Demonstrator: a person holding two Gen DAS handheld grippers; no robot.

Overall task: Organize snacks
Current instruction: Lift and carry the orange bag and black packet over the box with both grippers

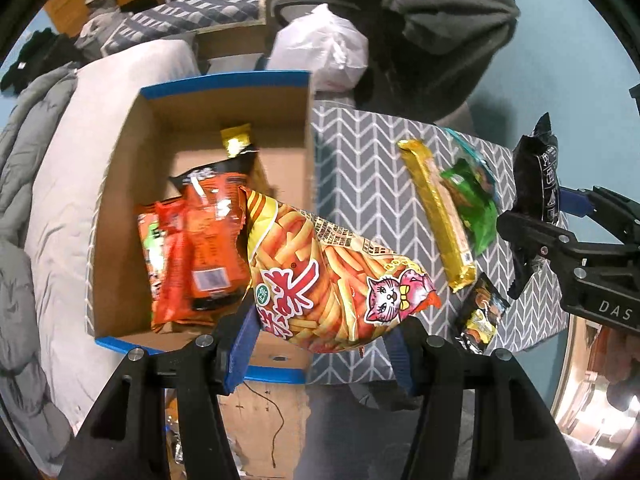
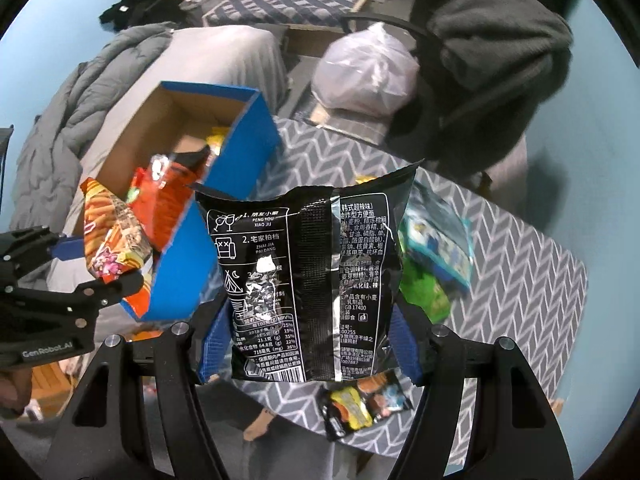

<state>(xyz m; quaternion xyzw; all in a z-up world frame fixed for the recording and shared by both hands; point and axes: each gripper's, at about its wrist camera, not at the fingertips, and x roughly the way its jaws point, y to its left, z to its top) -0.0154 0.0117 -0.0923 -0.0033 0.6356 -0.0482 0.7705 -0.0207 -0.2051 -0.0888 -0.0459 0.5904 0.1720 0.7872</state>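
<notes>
The left gripper [image 1: 320,344] is clamping its blue-padded fingers on the lower end of a yellow-and-red fries snack bag [image 1: 332,268] with a pink cat on it, holding the bag so that it is hanging over the near right corner of an open cardboard box [image 1: 224,84] with blue edges. Just beyond the bag, orange-red snack packets [image 1: 196,240] are lying piled inside the box, with a gold-and-black packet [image 1: 236,142] sitting farther back against its far wall. The right gripper [image 2: 308,344] is squeezing its fingers on a black snack bag [image 2: 308,280], holding it upright above a grey chevron-patterned table [image 2: 520,280], just to the right of the box. Near the table's front edge, a small black-and-yellow packet [image 2: 360,404] is lying flat. Farther out on the table, a long gold wrapper [image 1: 436,208] is lying beside a green packet [image 1: 472,204], and a blue-and-white packet [image 2: 436,236] is resting partly on the green one. Beyond the table, a white plastic bag [image 2: 368,68] is sitting beside a chair draped with a dark grey garment [image 2: 500,40].
</notes>
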